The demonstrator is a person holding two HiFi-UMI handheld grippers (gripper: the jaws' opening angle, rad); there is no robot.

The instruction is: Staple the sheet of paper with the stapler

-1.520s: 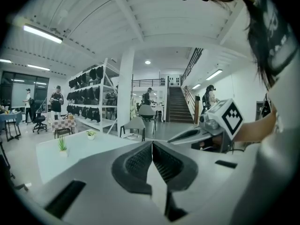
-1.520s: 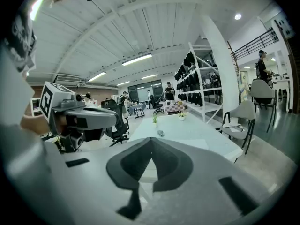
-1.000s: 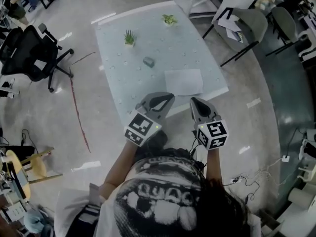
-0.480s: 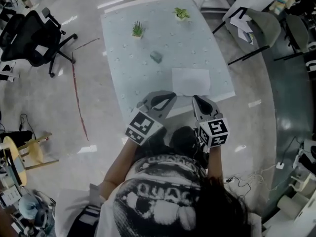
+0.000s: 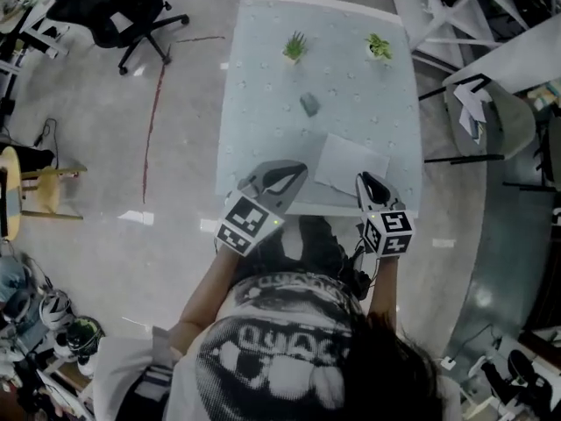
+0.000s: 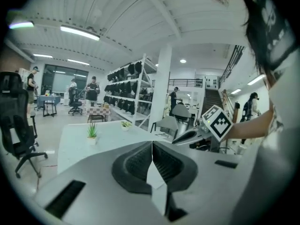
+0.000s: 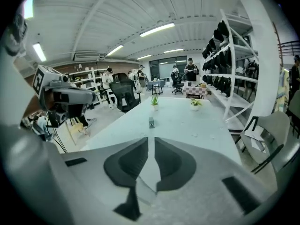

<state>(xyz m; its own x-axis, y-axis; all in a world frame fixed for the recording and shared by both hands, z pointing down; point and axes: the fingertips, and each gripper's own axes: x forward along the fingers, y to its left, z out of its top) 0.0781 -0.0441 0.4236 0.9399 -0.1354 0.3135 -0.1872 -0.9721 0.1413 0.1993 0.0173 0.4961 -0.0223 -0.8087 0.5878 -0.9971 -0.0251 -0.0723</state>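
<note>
A white sheet of paper (image 5: 351,162) lies at the near right of the pale table (image 5: 263,103). The small grey stapler (image 5: 308,104) stands further in, mid-table, and appears ahead of the right jaws as the stapler (image 7: 151,122). My left gripper (image 5: 292,170) hovers at the table's near edge, left of the sheet; in its own view the left gripper (image 6: 152,146) has its jaws together with nothing between them. My right gripper (image 5: 364,179) sits by the sheet's near right corner. Seen along its jaws, the right gripper (image 7: 151,143) is opening, with a narrow empty gap.
Two small potted plants (image 5: 296,46) (image 5: 378,47) stand at the table's far end. A black office chair (image 5: 123,11) is at the far left, a wooden stool (image 5: 39,187) at the left, and a grey chair with papers (image 5: 478,112) at the right. People stand in the background.
The head view has swung, so the table now runs straight ahead. Both grippers have come forward and down to the near edge, the right one closer to the sheet.
</note>
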